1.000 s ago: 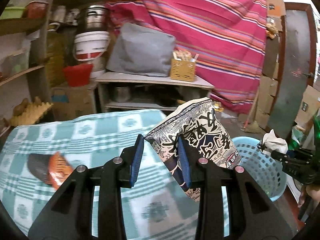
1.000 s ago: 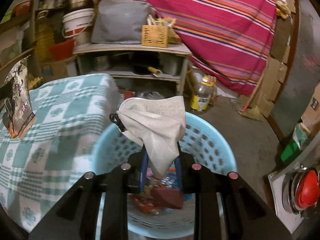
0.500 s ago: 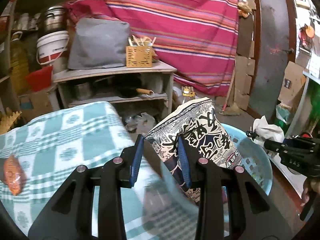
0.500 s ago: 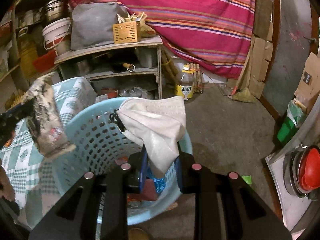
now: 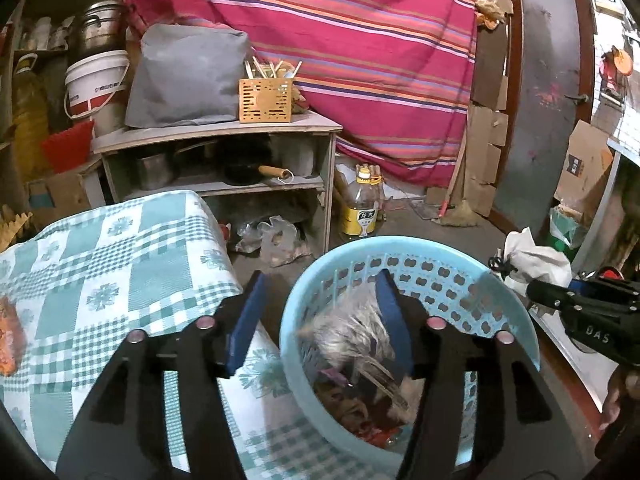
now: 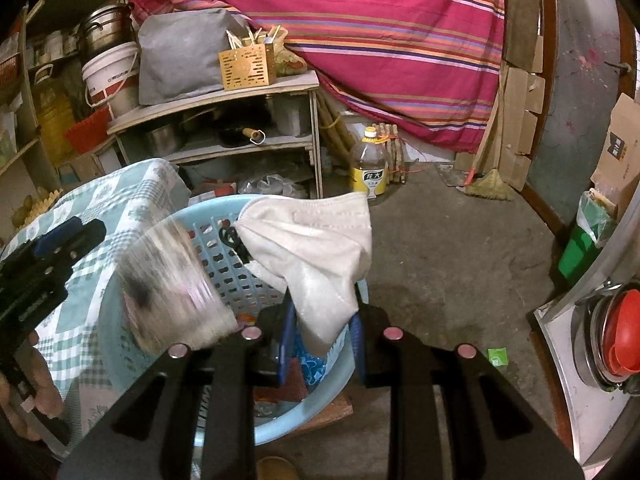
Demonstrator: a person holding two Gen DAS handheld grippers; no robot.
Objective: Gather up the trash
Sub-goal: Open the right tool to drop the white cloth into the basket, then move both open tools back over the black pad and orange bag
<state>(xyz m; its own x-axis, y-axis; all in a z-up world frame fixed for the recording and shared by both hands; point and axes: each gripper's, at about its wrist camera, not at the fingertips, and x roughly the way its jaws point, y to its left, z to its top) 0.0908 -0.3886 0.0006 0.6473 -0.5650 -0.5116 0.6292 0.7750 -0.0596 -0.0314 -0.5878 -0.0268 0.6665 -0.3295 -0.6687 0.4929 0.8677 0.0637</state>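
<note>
Released since half a second ago, printed cup (image 5: 352,332) drops into basket (image 5: 516,320); left hand-held gripper (image 5: 320,320) open. Right hand-held gripper (image 6: 320,320) grips mask (image 6: 312,248); release next.

1. One blue laundry basket (image 5: 404,248), at 6 o'clock.
2. One blurred paper cup (image 6: 172,292).
3. One white face mask (image 6: 312,248).
4. One oil bottle (image 5: 362,208), at 12 o'clock.
5. One white bucket (image 5: 96,84), at 10 o'clock.
6. One orange wrapper (image 5: 8,340), at 9 o'clock.
</note>
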